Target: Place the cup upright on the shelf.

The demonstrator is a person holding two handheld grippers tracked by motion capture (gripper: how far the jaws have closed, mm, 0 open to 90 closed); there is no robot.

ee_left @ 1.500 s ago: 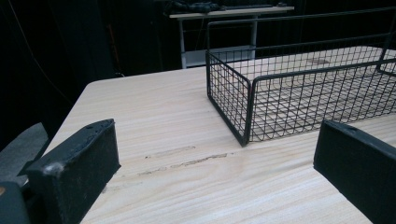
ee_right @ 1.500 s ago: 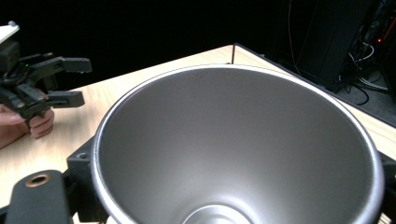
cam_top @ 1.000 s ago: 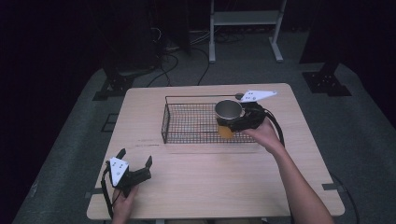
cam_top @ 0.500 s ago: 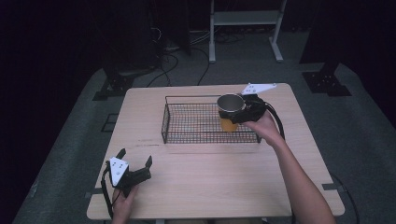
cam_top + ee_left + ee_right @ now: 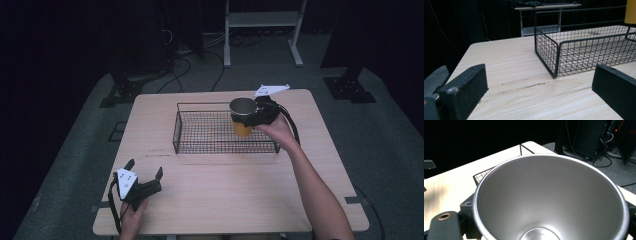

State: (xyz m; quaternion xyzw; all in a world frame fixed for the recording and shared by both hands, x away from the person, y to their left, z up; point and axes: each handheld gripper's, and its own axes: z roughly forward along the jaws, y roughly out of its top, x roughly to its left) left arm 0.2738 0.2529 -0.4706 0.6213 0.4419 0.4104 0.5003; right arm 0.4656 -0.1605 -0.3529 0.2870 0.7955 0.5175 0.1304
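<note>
A yellow cup [image 5: 242, 120] with a silver inside hangs upright over the right part of the black wire basket [image 5: 200, 146], lifted off its floor. My right gripper [image 5: 252, 118] is shut on the cup from the right. In the right gripper view the cup's [image 5: 554, 197] steel interior looks empty, and the black jaws press on its sides. My left gripper [image 5: 145, 174] rests open near the table's front left corner, nothing between its fingers [image 5: 464, 92]. From the left gripper view the basket [image 5: 556, 57] stands ahead and the cup's yellow bottom [image 5: 631, 12] peeks in at top right.
The wooden table [image 5: 215, 195] carries just the basket. A white metal stand [image 5: 262, 30] and black stand feet [image 5: 350, 85] with cables sit on the grey floor behind the table. A faint scuff mark [image 5: 521, 86] lies ahead of the left gripper.
The right gripper has raised the cup from low in the basket's right end to above its rim and shifted it slightly back. The left gripper has stayed put.
</note>
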